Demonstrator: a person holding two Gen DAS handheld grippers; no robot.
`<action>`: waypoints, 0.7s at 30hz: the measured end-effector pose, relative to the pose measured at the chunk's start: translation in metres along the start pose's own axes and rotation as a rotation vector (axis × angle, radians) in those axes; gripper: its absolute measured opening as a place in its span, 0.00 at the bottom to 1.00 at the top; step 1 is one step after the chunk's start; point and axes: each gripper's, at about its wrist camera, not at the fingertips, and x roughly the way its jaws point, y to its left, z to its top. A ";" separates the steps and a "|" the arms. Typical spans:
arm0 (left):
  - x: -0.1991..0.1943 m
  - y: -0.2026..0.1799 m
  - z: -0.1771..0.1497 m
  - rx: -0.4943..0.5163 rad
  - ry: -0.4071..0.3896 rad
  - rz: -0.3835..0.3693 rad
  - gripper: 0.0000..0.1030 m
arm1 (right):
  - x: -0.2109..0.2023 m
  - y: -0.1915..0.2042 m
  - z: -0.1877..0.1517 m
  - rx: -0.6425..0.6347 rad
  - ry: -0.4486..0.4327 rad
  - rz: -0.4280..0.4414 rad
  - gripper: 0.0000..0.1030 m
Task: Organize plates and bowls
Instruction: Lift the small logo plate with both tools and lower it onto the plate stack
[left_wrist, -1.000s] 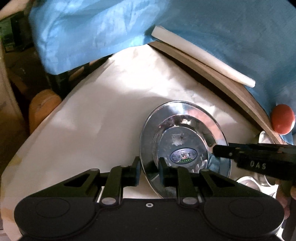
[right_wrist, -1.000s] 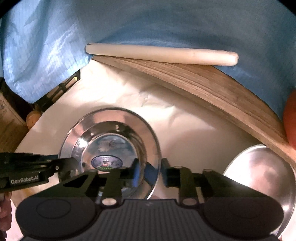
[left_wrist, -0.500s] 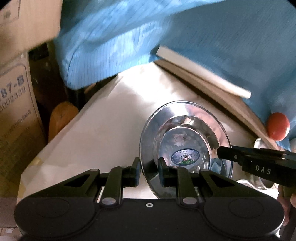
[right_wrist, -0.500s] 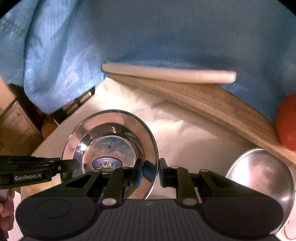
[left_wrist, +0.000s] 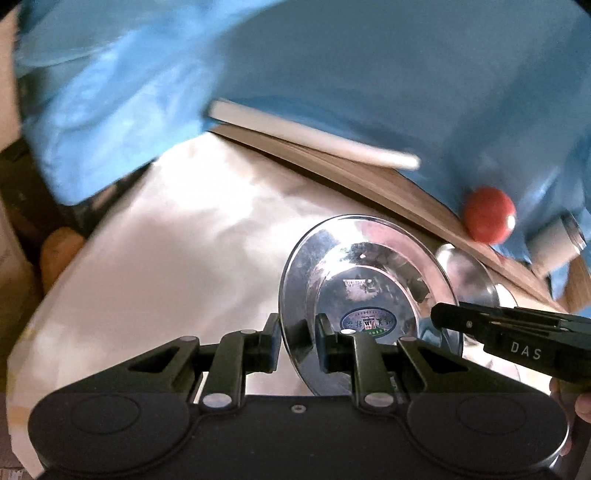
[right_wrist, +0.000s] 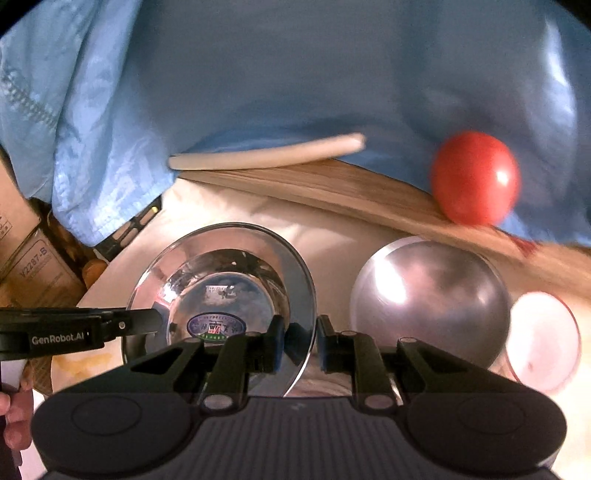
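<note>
Steel plate (left_wrist: 369, 291): shiny, wide-rimmed, with an oval blue-green sticker in its well – held by 2 grippers at opposite rim edges, above the white paper.
Left gripper (left_wrist: 295, 341): its 2 fingers are closed onto the plate's rim, 1 pad on each face; in the right wrist view it reaches in from the left edge (right_wrist: 147, 325), and a hand (right_wrist: 14, 417) shows below it.
Right gripper (right_wrist: 298, 341): also clamped on the plate's rim (right_wrist: 236, 295), on the side opposite the left gripper; in the left wrist view it enters from the right (left_wrist: 439, 319), marked "DAS".
Steel bowl (right_wrist: 428, 299): just right of the plate, on the paper; whether the 2 touch cannot be told.
White round dish (right_wrist: 543, 339): right of the bowl, further from the plate – blurred.
White paper (left_wrist: 166, 258): spread under and to the left of the plate.
Wooden board edge (right_wrist: 332, 192): beyond the plate, along the far side of the paper.
White rod (right_wrist: 266, 155): beyond the plate, lying along the board's far edge.
Red ball (right_wrist: 476, 177): beyond the plate and to its right, against the blue cloth.
Blue cloth (right_wrist: 295, 74): fills the background behind the plate.
Cardboard box (right_wrist: 33, 266): left of the plate, off the paper.
</note>
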 end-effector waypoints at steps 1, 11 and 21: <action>0.001 -0.004 -0.001 0.013 0.006 -0.007 0.20 | -0.004 -0.004 -0.004 0.013 -0.002 -0.005 0.20; 0.004 -0.031 -0.014 0.124 0.068 -0.032 0.20 | -0.035 -0.031 -0.050 0.110 0.001 -0.015 0.20; 0.010 -0.044 -0.029 0.208 0.142 -0.024 0.20 | -0.042 -0.043 -0.078 0.198 0.033 -0.008 0.20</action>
